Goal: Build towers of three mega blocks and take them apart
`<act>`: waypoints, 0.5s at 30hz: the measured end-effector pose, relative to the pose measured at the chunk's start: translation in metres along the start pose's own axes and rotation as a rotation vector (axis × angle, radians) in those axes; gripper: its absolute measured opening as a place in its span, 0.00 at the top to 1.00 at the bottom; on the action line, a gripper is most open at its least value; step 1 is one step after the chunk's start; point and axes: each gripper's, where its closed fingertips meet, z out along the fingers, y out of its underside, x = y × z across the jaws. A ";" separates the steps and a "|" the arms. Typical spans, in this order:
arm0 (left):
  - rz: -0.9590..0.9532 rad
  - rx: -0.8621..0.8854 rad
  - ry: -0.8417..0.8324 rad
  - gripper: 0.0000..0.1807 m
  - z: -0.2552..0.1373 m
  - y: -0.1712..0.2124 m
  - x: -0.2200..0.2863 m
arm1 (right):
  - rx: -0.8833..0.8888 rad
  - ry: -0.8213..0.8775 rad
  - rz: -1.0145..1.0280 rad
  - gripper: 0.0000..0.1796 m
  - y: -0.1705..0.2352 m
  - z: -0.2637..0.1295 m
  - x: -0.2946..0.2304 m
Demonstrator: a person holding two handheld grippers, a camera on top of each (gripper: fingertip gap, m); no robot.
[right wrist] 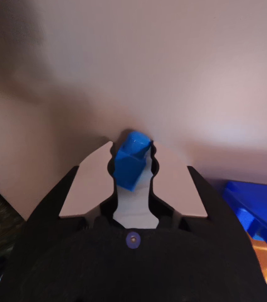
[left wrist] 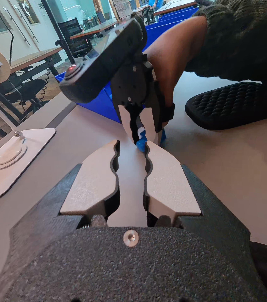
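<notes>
r claw [right wrist: 132, 143] clamped on blue block [right wrist: 129, 165]; l claw [left wrist: 132, 143] apart, empty; orange block [right wrist: 266, 264] in blue bin [right wrist: 260, 196]

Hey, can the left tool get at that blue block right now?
Probably not cleanly. The right tool is already shut on the blue block, covering most of it. The left tool is open and close, but only a corner shows.

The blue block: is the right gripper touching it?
Touching. In the right wrist view, both fingers of the right gripper press the sides of the blue block.

Smooth plastic blue block [right wrist: 130, 161] (matt table [right wrist: 145, 65])
</notes>
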 end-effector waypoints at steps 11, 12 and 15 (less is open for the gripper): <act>-0.231 0.152 0.155 0.71 -0.001 -0.024 0.013 | 1.171 -0.269 -0.137 0.84 -0.084 -0.140 -0.055; -0.253 0.182 0.176 0.70 -0.001 -0.031 0.017 | 1.260 -0.302 -0.132 0.84 -0.086 -0.152 -0.062; -0.273 0.240 0.188 0.70 -0.002 -0.044 0.022 | 1.437 -0.306 -0.135 0.84 -0.093 -0.164 -0.077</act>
